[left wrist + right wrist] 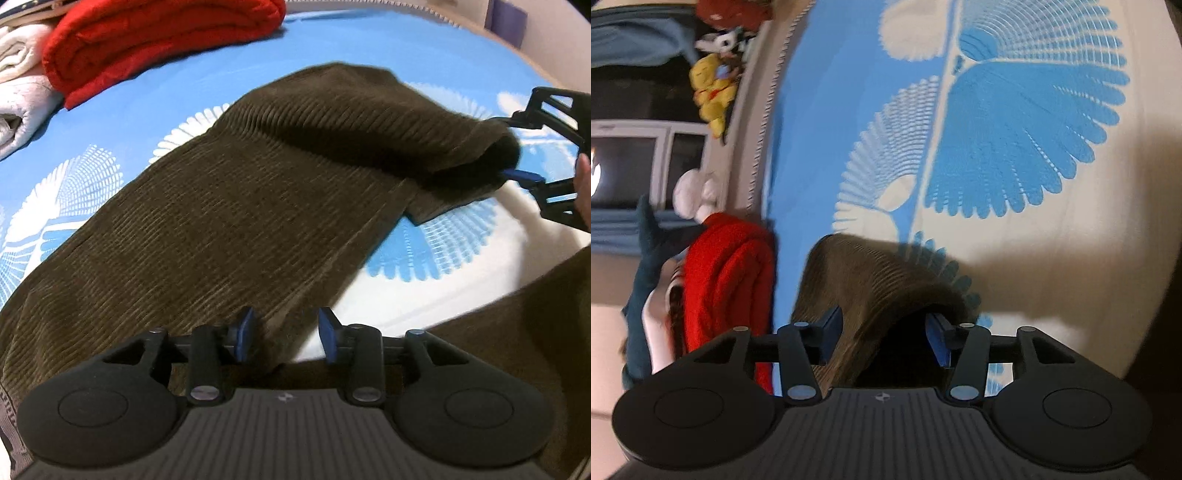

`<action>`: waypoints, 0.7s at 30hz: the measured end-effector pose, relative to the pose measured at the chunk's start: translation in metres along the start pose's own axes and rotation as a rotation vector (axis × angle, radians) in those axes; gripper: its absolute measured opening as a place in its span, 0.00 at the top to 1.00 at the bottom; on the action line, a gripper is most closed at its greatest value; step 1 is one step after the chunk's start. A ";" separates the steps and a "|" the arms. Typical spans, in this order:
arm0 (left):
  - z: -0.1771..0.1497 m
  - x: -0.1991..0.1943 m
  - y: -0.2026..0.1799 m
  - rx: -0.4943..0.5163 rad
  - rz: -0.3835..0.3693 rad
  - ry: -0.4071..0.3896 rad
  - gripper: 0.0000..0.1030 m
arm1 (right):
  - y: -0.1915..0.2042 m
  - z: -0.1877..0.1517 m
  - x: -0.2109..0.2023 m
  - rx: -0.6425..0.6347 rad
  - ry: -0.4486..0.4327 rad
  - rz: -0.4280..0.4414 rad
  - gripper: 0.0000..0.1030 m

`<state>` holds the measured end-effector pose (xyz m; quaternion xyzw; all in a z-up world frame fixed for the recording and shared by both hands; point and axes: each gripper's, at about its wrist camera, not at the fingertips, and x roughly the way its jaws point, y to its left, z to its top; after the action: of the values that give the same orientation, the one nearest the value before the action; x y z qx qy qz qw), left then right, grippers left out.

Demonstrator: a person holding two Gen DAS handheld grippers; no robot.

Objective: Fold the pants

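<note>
Left gripper (pixel 286 338): blue-padded fingers spread apart, gripping nothing; the long edge of the dark olive-brown corduroy pants (pixel 207 229) runs up between them, cloth brushing the left pad only.

Right gripper (pixel 884 339): its fingers straddle a raised fold of the same pants (pixel 871 291), one pad on each side of the hump; whether the pads actually pinch the fabric, I cannot tell (the cloth bulges loosely between them). Seen from the left wrist, this gripper (pixel 517 147) sits at the far right end of the pant leg, with that end lifted and curled over.

Pants: stretched diagonally across the blue-and-white patterned bedspread (pixel 424 254), from the left gripper outward to the right one.

Beyond: a folded red blanket (pixel 155 48) and a rolled white towel (pixel 18 88) lie well apart from the pants at the far-left corner.
</note>
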<state>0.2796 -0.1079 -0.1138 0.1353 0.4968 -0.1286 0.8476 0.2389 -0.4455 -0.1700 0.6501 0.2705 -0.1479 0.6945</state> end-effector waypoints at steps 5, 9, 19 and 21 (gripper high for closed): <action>0.011 0.025 -0.002 -0.024 -0.008 0.016 0.45 | -0.007 0.007 0.021 0.041 -0.006 -0.026 0.50; 0.014 0.034 -0.008 -0.023 -0.010 0.027 0.59 | -0.008 0.009 0.026 0.068 -0.022 -0.040 0.67; 0.027 -0.007 0.019 -0.024 0.003 -0.068 0.93 | 0.067 0.029 -0.027 -0.208 -0.240 0.101 0.93; 0.026 -0.015 0.026 -0.021 -0.043 -0.074 0.93 | 0.113 0.007 -0.068 -0.522 -0.451 0.122 0.93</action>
<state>0.3031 -0.0919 -0.0859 0.1108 0.4692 -0.1461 0.8638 0.2484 -0.4492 -0.0383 0.4164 0.0995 -0.1716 0.8873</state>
